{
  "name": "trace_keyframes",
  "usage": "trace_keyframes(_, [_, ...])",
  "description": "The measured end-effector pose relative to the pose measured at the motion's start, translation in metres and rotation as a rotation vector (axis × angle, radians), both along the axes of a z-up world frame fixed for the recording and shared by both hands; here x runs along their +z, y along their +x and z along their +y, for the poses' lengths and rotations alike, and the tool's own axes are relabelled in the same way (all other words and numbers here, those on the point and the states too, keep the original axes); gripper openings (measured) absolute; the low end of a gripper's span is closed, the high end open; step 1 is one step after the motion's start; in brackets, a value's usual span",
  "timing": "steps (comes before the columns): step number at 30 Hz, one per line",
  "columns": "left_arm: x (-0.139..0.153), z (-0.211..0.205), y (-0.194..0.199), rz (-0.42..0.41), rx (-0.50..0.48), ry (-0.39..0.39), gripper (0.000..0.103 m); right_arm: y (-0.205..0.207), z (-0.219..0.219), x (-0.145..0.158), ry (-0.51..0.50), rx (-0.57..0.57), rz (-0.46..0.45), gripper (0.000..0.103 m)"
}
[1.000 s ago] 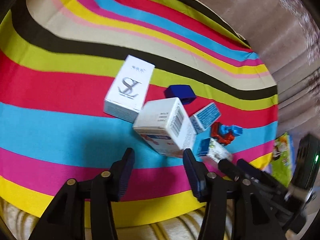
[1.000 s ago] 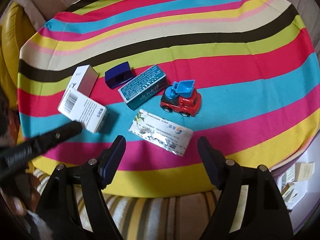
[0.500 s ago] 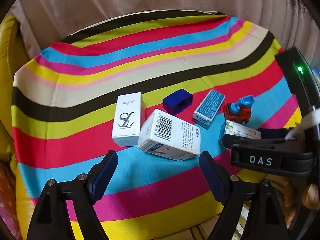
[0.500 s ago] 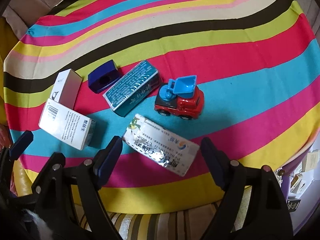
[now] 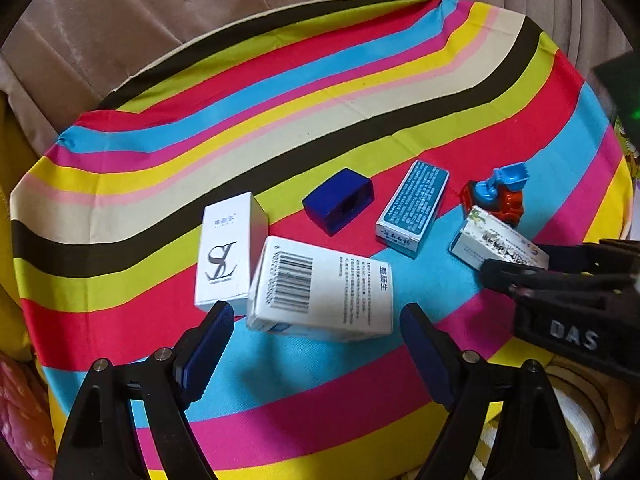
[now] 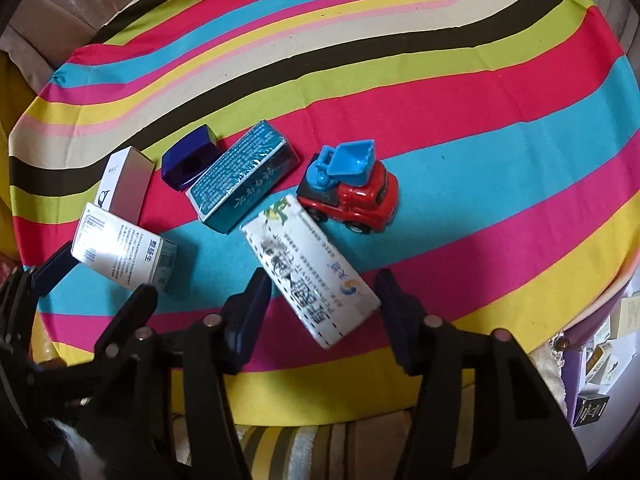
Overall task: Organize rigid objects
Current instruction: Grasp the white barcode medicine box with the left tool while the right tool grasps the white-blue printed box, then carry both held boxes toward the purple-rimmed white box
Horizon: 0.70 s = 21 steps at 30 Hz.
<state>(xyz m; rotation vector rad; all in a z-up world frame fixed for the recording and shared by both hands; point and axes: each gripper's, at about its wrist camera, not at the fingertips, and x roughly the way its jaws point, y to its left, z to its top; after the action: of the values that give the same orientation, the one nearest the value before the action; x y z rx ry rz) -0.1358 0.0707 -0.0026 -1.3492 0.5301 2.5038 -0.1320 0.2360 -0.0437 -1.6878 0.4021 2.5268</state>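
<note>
On the striped cloth lie a white SL box [image 5: 228, 256] [image 6: 126, 182], a white barcode box [image 5: 320, 288] [image 6: 124, 254], a dark blue block [image 5: 338, 201] [image 6: 190, 158], a teal box [image 5: 414, 208] [image 6: 242, 176], a red toy truck with a blue bucket [image 5: 498, 198] [image 6: 350, 186] and a long white printed box [image 5: 496, 246] [image 6: 310, 266]. My left gripper [image 5: 314, 352] is open, its fingers either side of the barcode box's near edge. My right gripper [image 6: 320, 308] is open around the near end of the long white box.
The cloth covers a round table [image 5: 280, 100] backed by a beige curtain [image 5: 200, 4]. Yellow fabric [image 5: 12, 168] lies at the left. Small boxes [image 6: 600, 368] sit off the table's right edge. A striped cushion [image 6: 320, 448] lies below the near edge.
Both grippers have moved closer to the objects. The left one now frames the barcode box; the right one has closed in on the long white box, its fingers nearer together.
</note>
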Motion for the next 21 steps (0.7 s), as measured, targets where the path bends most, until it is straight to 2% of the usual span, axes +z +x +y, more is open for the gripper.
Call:
trace_keyframes(3, [-0.004, -0.002, -0.006, -0.011, 0.018, 0.005, 0.086, 0.002, -0.001, 0.000, -0.001, 0.015, 0.003, 0.051])
trace_keyframes(6, [-0.003, -0.005, -0.007, -0.008, 0.024, 0.024, 0.077, 0.004, 0.003, -0.001, -0.006, 0.035, 0.004, 0.047])
trace_keyframes(10, [-0.001, -0.007, -0.006, -0.006, 0.027, 0.044, 0.076, 0.010, 0.002, 0.003, -0.020, 0.064, 0.014, 0.043])
trace_keyframes(15, [0.005, -0.011, 0.000, 0.008, 0.038, 0.073, 0.076, 0.021, -0.001, 0.007, -0.039, 0.088, 0.036, 0.043])
trace_keyframes(21, [0.011, -0.014, 0.009, 0.005, 0.048, 0.118, 0.076, 0.032, -0.004, 0.016, -0.008, 0.106, 0.061, 0.043])
